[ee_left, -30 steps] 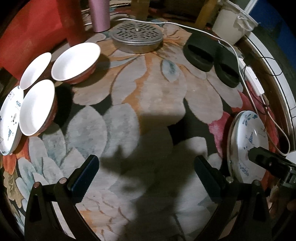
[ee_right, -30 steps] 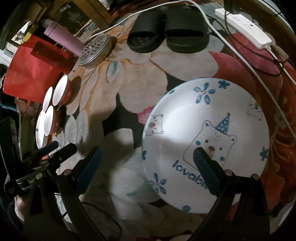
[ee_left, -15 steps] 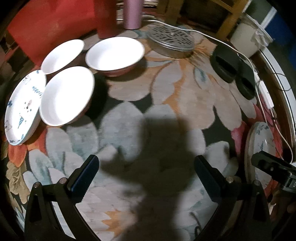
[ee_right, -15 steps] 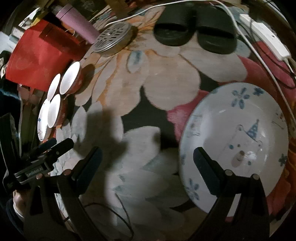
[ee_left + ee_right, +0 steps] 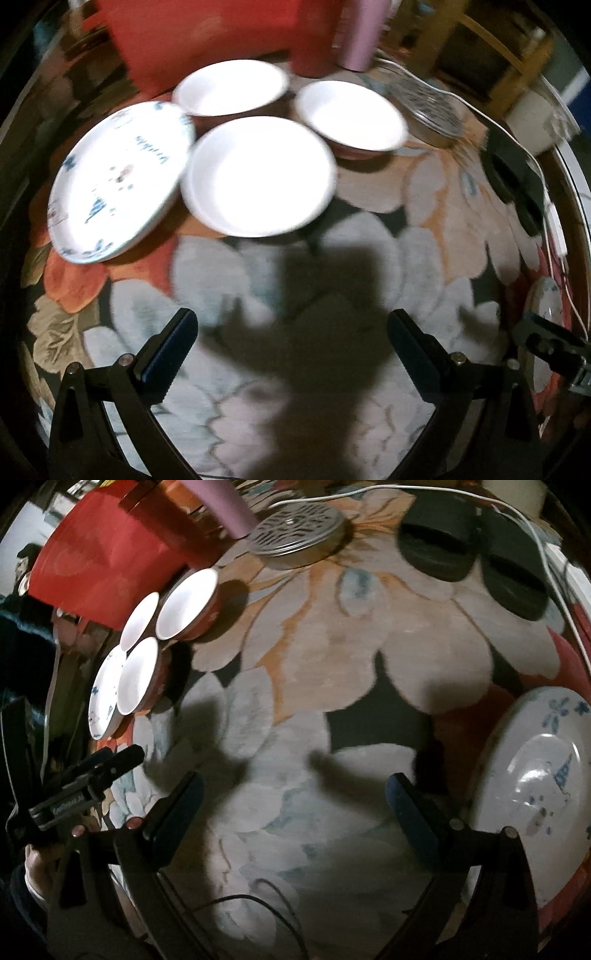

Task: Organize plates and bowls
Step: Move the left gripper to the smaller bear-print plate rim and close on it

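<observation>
Three white bowls with red outsides sit on a floral rug: a near one (image 5: 258,175), a far left one (image 5: 231,88) and a far right one (image 5: 351,114). A white plate with blue print (image 5: 118,177) lies left of them. My left gripper (image 5: 291,350) is open and empty, short of the near bowl. In the right wrist view the bowls (image 5: 138,681) and that plate (image 5: 101,698) are far left. A second printed plate (image 5: 539,779) lies right of my open, empty right gripper (image 5: 295,808). It also shows in the left wrist view (image 5: 546,314).
A perforated metal lid (image 5: 299,531), two black slippers (image 5: 472,557), a pink bottle (image 5: 221,502) and a red bag (image 5: 99,554) line the rug's far side. A white cable (image 5: 546,554) and a power strip (image 5: 557,232) run along the right edge.
My left gripper swung left toward the bowls, which now fill its view. My right gripper turned left too, so the printed plate slid to its right edge.
</observation>
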Available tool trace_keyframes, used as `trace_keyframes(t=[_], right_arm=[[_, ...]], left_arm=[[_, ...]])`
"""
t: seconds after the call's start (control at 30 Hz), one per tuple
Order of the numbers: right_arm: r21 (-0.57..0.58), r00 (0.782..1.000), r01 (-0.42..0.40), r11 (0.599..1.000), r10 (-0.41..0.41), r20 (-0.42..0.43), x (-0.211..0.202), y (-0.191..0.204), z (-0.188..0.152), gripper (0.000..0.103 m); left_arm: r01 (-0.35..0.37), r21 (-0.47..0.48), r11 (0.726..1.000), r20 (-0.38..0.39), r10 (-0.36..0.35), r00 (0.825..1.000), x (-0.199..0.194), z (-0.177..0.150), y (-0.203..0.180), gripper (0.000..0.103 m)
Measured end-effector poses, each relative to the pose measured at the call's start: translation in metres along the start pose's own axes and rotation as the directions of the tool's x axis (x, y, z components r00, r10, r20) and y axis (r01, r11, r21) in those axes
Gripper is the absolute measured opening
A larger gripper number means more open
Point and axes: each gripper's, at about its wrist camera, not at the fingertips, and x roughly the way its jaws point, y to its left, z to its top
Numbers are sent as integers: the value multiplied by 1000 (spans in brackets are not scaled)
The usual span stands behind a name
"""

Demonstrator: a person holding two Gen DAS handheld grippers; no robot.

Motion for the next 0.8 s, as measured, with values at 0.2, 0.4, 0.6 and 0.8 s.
trace_keyframes(t=[0.2,0.4,0.6,0.8], right_arm=[[-69,999,-41,997,38,-33,19,40,4,99],[-159,994,-98,982,88,-68,35,86,3,99],[-207,988,-122,971,99,-119,54,116,-1,99],[-265,976,-187,946,148,-160,69,159,-2,99]], left_arm=[[-45,-83,996,15,46,999,-6,0,56,103],[-85,-184,979,8,88,996,-4,-4,124,102],[-90,-279,956,15,98,995,0,-5,181,102],[-46,-355,934,50,68,996,2,8,221,87]])
